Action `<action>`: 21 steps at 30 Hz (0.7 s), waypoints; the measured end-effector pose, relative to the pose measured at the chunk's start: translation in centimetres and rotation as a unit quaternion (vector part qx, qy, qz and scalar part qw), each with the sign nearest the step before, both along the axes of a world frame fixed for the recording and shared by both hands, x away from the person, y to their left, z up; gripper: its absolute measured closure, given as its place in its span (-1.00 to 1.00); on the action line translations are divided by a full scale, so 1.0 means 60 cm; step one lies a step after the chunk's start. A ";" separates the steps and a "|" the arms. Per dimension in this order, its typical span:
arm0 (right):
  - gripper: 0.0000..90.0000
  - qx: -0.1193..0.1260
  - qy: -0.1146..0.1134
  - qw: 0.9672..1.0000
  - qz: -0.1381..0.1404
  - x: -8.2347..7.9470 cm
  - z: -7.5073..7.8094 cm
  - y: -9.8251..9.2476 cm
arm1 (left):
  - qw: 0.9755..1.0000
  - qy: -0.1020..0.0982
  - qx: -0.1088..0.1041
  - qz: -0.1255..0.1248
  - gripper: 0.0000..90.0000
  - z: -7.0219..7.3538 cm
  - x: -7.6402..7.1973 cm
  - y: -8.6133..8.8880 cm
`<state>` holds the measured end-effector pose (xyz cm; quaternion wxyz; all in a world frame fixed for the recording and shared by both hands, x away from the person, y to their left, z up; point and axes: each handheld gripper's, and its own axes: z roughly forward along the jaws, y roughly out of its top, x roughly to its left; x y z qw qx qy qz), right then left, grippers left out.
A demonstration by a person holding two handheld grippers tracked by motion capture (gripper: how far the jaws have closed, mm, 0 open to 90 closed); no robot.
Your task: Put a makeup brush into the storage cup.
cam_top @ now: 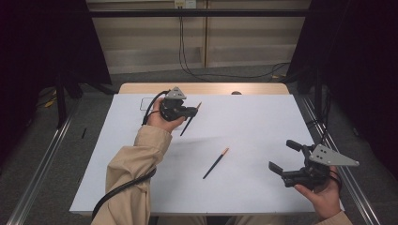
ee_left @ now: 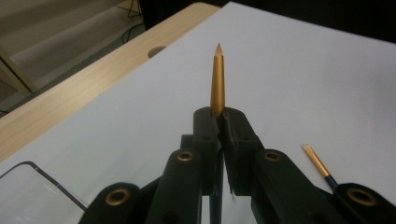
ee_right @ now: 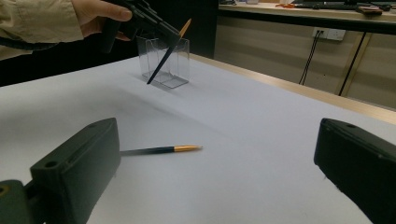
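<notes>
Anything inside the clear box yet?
The clear box looks empty through its walls, though the raised pen in the left gripper crosses in front, hiding a strip. Another pen lies on the table.

surface: white table [cam_top: 263,117] | on it: pen [cam_top: 215,163], clear box [ee_right: 164,60]

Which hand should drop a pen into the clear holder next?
Left. Its hand-held gripper is shut on a pen close to the clear holder. The right hand-held gripper is open, and the second pen lies on the table.
</notes>
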<state>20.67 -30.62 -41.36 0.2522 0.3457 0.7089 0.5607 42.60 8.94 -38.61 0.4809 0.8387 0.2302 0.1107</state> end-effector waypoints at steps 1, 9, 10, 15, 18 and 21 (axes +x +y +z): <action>-1.00 0.000 0.001 1.000 0.001 0.000 0.000 0.000 | 1.000 -0.002 -0.011 0.004 0.88 0.001 -0.001 0.003; -1.00 0.000 0.001 1.000 0.001 0.000 0.000 0.000 | 0.996 -0.050 -0.069 0.041 0.88 0.008 -0.009 0.016; -1.00 0.000 0.001 1.000 0.002 0.001 0.000 0.000 | 0.995 -0.055 -0.075 0.044 0.88 0.010 -0.010 0.017; -1.00 -0.002 0.003 1.000 0.004 0.001 -0.001 0.001 | 0.990 -0.075 -0.098 0.060 0.87 0.014 -0.014 0.022; -1.00 -0.002 0.003 1.000 0.004 0.001 -0.001 0.001 | 0.987 -0.078 -0.121 0.073 0.87 0.015 -0.015 0.026; -1.00 0.000 0.003 1.000 0.003 0.001 -0.002 0.001 | 0.986 -0.079 -0.126 0.076 0.87 0.015 -0.016 0.027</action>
